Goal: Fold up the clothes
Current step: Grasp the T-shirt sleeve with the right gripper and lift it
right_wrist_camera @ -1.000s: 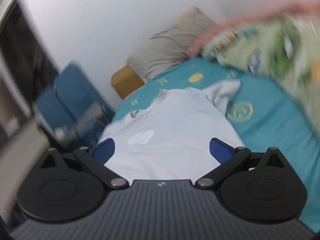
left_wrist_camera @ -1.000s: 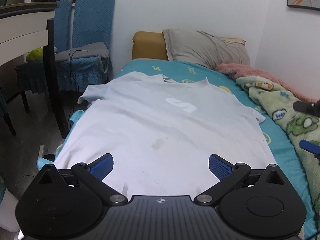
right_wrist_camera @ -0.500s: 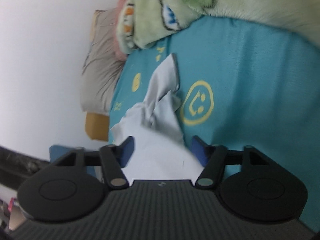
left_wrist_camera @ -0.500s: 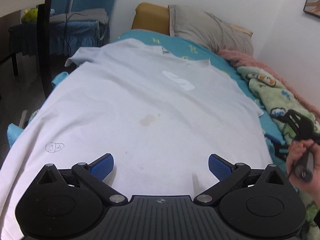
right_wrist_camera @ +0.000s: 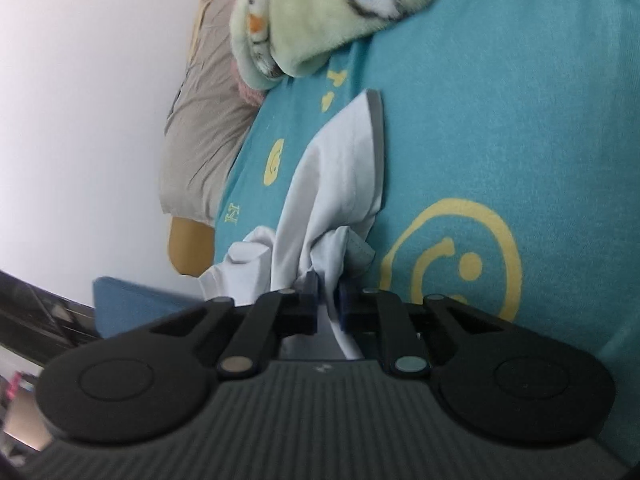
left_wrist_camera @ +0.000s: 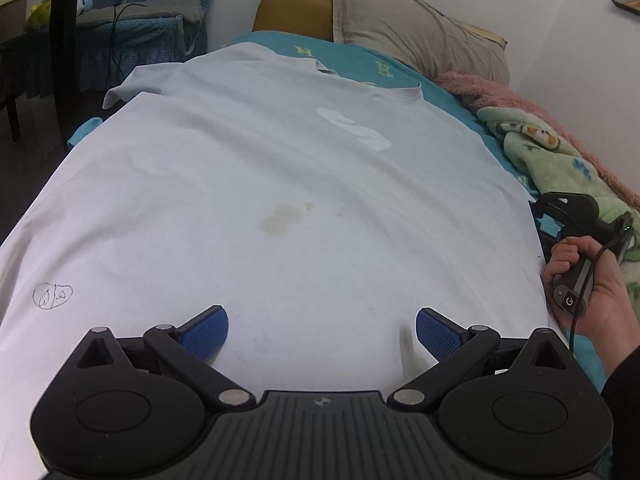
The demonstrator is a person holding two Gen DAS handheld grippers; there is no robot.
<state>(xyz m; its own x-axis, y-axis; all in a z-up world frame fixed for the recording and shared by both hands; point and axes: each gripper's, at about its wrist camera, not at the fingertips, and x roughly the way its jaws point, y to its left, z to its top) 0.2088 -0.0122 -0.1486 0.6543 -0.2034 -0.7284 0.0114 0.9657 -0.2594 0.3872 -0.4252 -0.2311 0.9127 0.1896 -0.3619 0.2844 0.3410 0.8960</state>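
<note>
Now right tongs (right_wrist_camera: 328, 300) pinch the T-shirt (right_wrist_camera: 340, 184) edge — left tongs (left_wrist_camera: 322, 330) gape above it.

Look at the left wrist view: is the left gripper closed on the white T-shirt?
No, the left gripper is wide open, its fingers apart over the flat T-shirt.

Your left camera looks along the bed (left_wrist_camera: 352, 56) toward the pillow (left_wrist_camera: 416, 28); your right camera, rolled sideways, sees both closely.

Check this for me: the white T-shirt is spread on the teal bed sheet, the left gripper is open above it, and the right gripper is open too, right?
Not quite: the right gripper is shut on the white T-shirt, as the right wrist view shows. The rest holds.
</note>
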